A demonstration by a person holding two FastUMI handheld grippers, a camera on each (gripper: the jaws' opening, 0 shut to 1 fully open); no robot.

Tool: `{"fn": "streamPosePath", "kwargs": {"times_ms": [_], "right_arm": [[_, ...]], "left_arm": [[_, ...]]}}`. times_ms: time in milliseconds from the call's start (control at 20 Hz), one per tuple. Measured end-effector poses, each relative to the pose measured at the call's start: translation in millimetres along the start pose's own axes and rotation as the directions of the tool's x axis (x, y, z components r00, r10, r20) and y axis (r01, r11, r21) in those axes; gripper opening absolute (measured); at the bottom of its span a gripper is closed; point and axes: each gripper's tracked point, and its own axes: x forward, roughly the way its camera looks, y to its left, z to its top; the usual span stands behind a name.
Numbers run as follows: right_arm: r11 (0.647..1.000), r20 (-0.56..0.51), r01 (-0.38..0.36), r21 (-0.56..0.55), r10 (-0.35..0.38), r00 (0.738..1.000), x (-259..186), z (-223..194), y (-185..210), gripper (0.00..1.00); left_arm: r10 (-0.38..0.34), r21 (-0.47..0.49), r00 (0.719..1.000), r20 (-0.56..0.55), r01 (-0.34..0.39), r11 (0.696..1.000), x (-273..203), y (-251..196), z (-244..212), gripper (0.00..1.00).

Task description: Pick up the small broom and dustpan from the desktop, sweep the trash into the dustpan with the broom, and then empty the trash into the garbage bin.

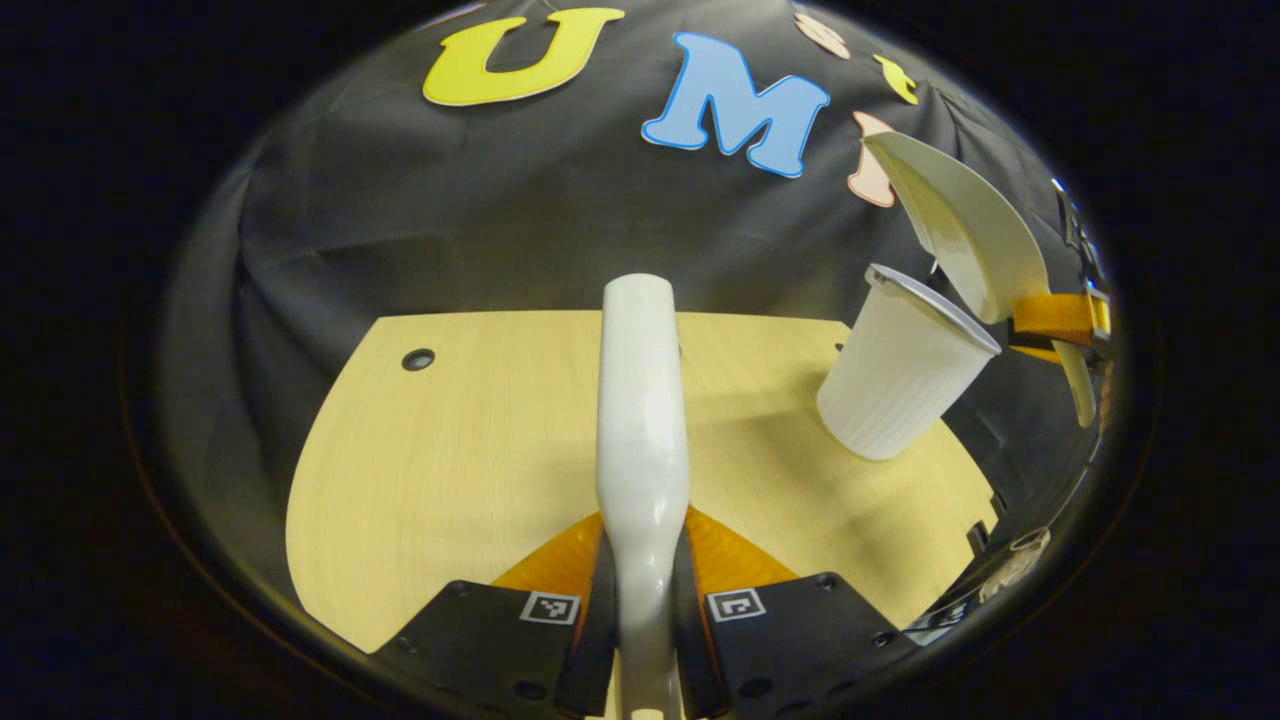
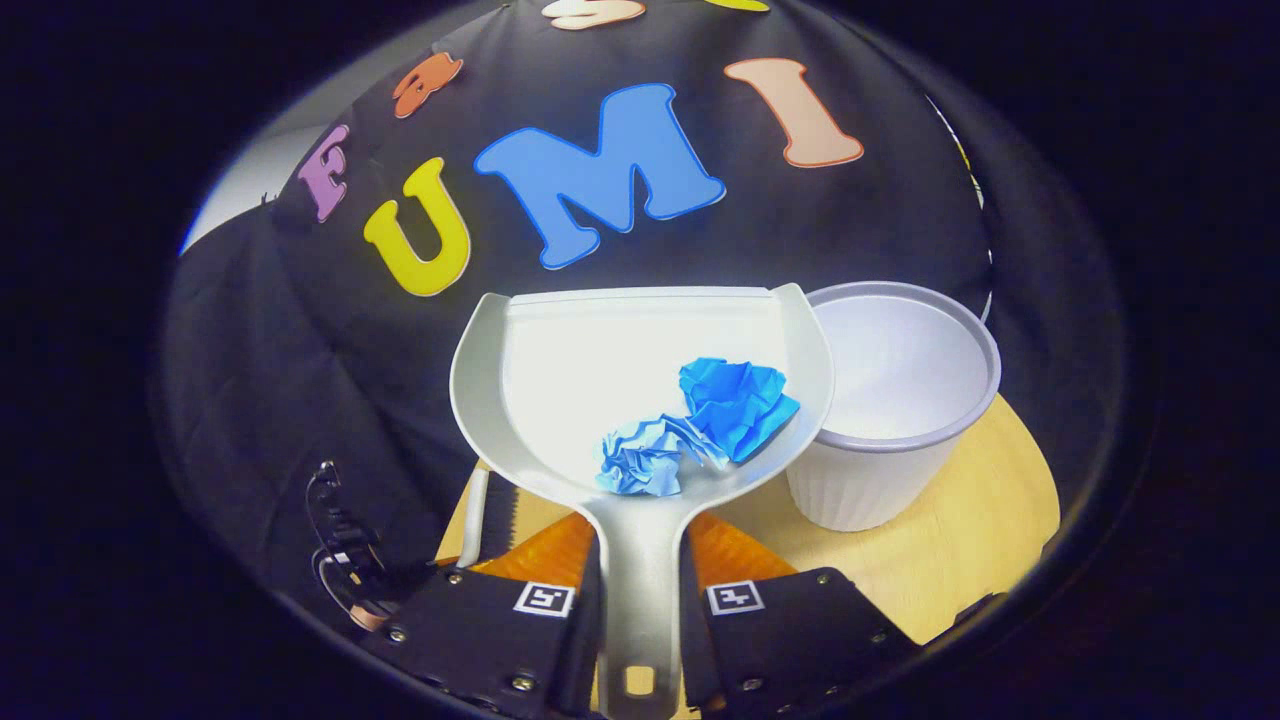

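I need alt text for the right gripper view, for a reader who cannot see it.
The right tongs grip the handle of a white dustpan that holds two crumpled blue paper balls. A white garbage bin stands on the wooden desktop just right of the pan, open and apparently empty.

I count one dustpan (image 2: 640, 380), two paper balls (image 2: 740, 400), one bin (image 2: 890, 420), one broom (image 1: 642, 420), one counter (image 1: 450, 450).
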Motion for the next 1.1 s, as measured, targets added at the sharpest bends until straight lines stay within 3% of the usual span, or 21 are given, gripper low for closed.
{"fn": "streamPosePath", "kwargs": {"times_ms": [200, 400, 750, 1000, 1100], "right_arm": [[0.971, 0.063, -0.083, 0.226, 0.071, 0.995, 0.6, 23.2, -8.8, 0.34], [0.866, 0.152, -0.217, 0.45, 0.165, 0.975, -25.2, 38.3, -16.2, 0.33], [0.64, 0.295, -0.384, 0.666, 0.246, 0.923, -43.7, 56.8, -33.0, 0.34], [0.39, 0.454, -0.542, 0.744, 0.3, 0.839, -53.1, 66.2, -48.7, 0.34], [0.342, 0.479, -0.567, 0.749, 0.312, 0.821, -54.9, 67.9, -45.7, 0.34]], "left_arm": [[-0.002, -0.004, 1.0, -0.014, 0.002, 1.0, -1.7, -0.1, -6.9, 0.32], [-0.002, -0.011, 1.0, -0.027, 0.002, 1.0, -3.1, -2.2, -12.7, 0.34], [-0.001, 0.01, 0.999, -0.035, 0.001, 1.0, -8.7, -13.7, -18.6, 0.34], [-0.007, 0.025, 0.999, -0.045, 0.008, 1.0, -13.6, -28.7, -21.8, 0.34], [-0.012, 0.037, 0.999, -0.045, 0.014, 0.999, -17.2, -35.3, -22.9, 0.34]]}}
